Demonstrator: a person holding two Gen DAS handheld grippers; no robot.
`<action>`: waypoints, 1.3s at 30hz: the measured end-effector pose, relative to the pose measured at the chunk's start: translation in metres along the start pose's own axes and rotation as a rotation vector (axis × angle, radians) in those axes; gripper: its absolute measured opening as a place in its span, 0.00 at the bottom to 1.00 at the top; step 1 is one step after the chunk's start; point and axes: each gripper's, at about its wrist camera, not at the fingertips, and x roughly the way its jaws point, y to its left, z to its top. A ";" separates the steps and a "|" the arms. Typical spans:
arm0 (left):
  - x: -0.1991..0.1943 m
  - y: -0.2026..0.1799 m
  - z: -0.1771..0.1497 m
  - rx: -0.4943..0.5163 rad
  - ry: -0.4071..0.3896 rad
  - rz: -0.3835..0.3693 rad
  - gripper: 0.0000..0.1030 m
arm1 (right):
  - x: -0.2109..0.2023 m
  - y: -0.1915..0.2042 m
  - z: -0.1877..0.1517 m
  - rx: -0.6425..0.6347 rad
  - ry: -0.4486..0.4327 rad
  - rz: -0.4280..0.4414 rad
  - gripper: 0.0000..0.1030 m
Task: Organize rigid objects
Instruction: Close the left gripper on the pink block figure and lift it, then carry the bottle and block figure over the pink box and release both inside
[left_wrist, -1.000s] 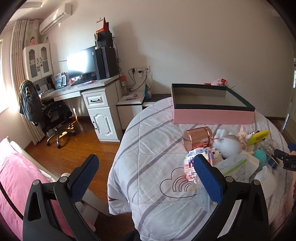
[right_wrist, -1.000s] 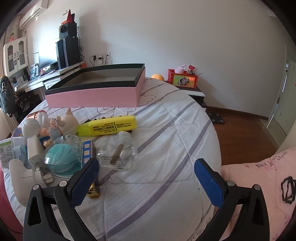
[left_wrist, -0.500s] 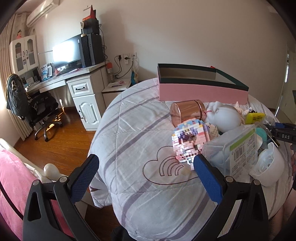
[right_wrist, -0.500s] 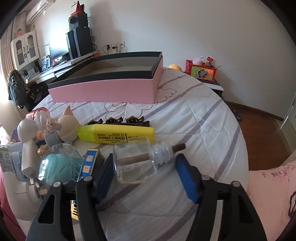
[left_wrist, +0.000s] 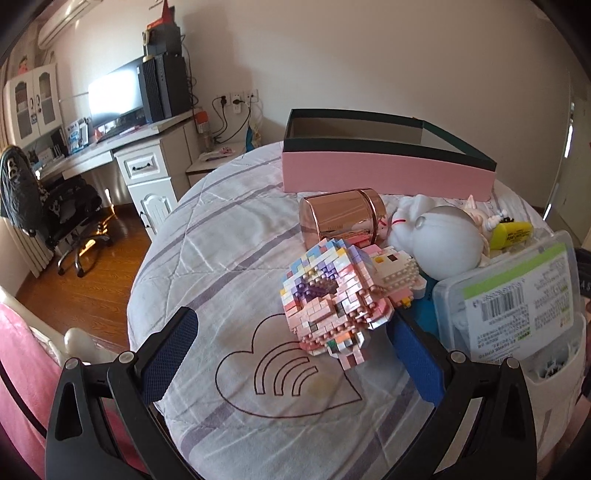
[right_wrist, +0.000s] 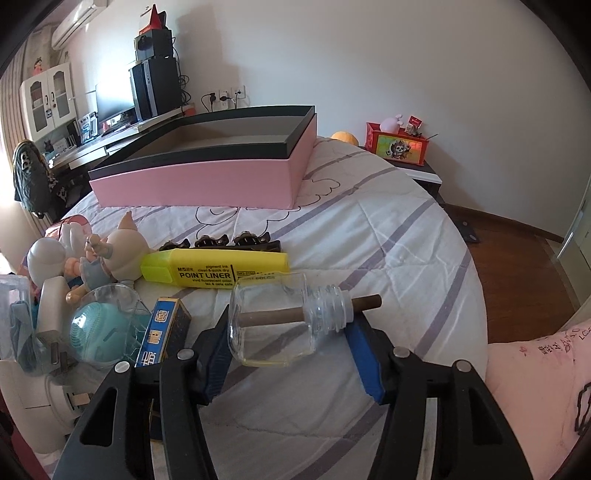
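Observation:
My right gripper (right_wrist: 288, 354) is shut on a clear glass bottle (right_wrist: 273, 321) with a brown stick in its neck, held lying sideways just above the bed. My left gripper (left_wrist: 295, 354) is open, with a pastel brick model (left_wrist: 332, 299) between its fingers, close to the right finger. A pink open box (left_wrist: 384, 170) with a dark rim stands at the far side of the bed; it also shows in the right wrist view (right_wrist: 207, 173). A rose-gold can (left_wrist: 343, 218), a white figure (left_wrist: 439, 240) and a yellow highlighter (right_wrist: 218, 269) lie in front of it.
A clear plastic case (left_wrist: 513, 306) lies right of the brick model. A teal ball in a clear dome (right_wrist: 99, 325), a blue card box (right_wrist: 162, 332), a pig figurine (right_wrist: 118, 254) and black clips (right_wrist: 221, 243) crowd the bed. The bed edge falls off left toward a desk (left_wrist: 122, 158).
My right gripper closed on the glass bottle and lifted it slightly. My left gripper moved forward and down so the brick model now sits between its open fingers.

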 end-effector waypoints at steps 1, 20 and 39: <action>0.003 0.001 0.002 -0.011 0.009 -0.009 0.97 | 0.000 0.000 0.000 0.000 -0.001 0.001 0.57; -0.012 0.004 0.020 0.027 -0.059 -0.094 0.46 | -0.013 0.007 0.009 -0.004 -0.038 0.026 0.57; 0.051 -0.055 0.184 0.186 -0.072 -0.232 0.46 | 0.027 0.058 0.147 -0.133 -0.103 0.125 0.57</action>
